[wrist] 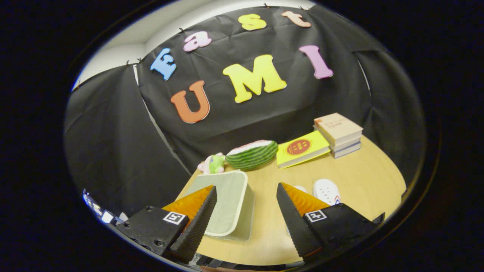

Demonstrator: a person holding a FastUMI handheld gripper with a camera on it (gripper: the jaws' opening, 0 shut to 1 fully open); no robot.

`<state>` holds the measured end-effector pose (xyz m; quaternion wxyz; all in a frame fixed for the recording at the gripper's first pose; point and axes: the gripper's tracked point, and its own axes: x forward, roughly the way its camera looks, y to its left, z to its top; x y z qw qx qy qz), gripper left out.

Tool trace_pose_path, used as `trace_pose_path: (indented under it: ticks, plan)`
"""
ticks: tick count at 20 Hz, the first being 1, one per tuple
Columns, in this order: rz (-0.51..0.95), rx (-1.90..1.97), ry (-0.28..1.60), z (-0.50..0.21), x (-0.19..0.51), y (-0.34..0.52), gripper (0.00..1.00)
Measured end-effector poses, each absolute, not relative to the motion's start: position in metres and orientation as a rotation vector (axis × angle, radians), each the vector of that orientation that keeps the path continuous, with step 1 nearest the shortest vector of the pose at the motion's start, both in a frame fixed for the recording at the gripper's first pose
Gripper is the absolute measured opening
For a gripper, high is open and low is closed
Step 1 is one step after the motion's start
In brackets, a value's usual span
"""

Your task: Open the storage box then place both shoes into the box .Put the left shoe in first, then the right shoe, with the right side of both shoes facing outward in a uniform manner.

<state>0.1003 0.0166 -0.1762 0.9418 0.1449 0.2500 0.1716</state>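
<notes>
While the lid lay closed, storage box (227,204): pale green, soft-edged and squarish with a cream rim, sat on the wooden table (363,177), just ahead of the left finger.
Gripper (246,204): fingers spread wide, holding nothing, hanging above the table; ridged pads faced inward.
Shoe (326,191): white, perforated toe, just beyond the right finger; a second white shape beside it stayed mostly hidden.
Far side: plush toy (212,163), striped watermelon slice (252,153), yellow book (302,149), stacked books (339,134).

Gripper (245,211) is sporting two ridged wedge fingers (200,223), gaping apart, each block wearing a square tag and screws.
</notes>
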Motion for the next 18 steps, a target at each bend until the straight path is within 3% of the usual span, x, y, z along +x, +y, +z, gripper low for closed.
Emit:
trace_pose_path:
  ticks: [7,15,18]
  plan:
    - [0.696,0.534,0.825,-0.252,0.129,0.066,0.91]
    - [0.934,0.852,1.031,-0.285,0.161,0.085,0.84]
    - [1.003,0.974,1.093,-0.287,0.162,0.089,0.69]
